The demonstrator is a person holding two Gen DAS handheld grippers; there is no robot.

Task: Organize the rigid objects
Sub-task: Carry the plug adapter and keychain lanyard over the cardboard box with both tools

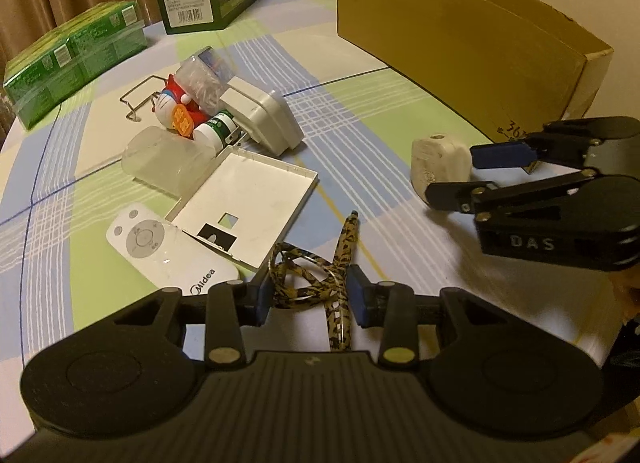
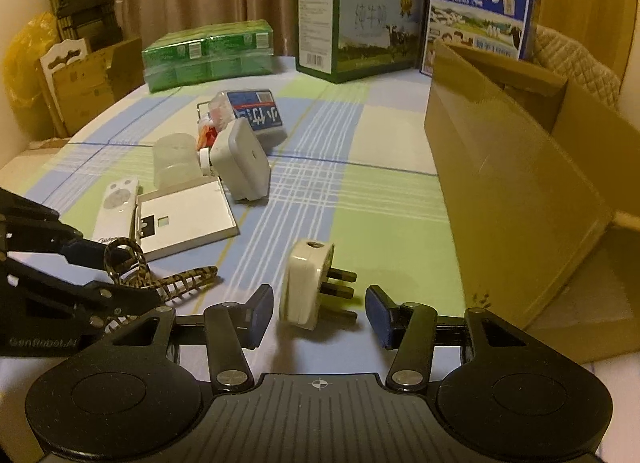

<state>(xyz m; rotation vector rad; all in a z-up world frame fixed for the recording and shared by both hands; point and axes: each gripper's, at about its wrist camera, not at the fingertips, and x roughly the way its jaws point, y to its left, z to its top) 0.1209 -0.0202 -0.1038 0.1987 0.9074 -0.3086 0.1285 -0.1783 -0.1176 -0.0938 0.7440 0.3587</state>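
Straddling a white plug [image 2: 306, 283] beside the cardboard box [image 2: 516, 183], the right gripper [image 2: 320, 315] gapes open (pre-grasp, likely); the left gripper [image 1: 310, 295] pinches a leopard-print hair clip [image 1: 320, 271].

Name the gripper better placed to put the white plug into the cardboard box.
Right: the right gripper already straddles the white plug, beside the cardboard box. The left gripper straddles the leopard-print glasses.

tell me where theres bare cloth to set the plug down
Free: the wide strip of tablecloth between the grey adapter and the cardboard box, and the stretch toward the green milk carton. Crowded: the left cluster around the white tray, remote and leopard-print clip.
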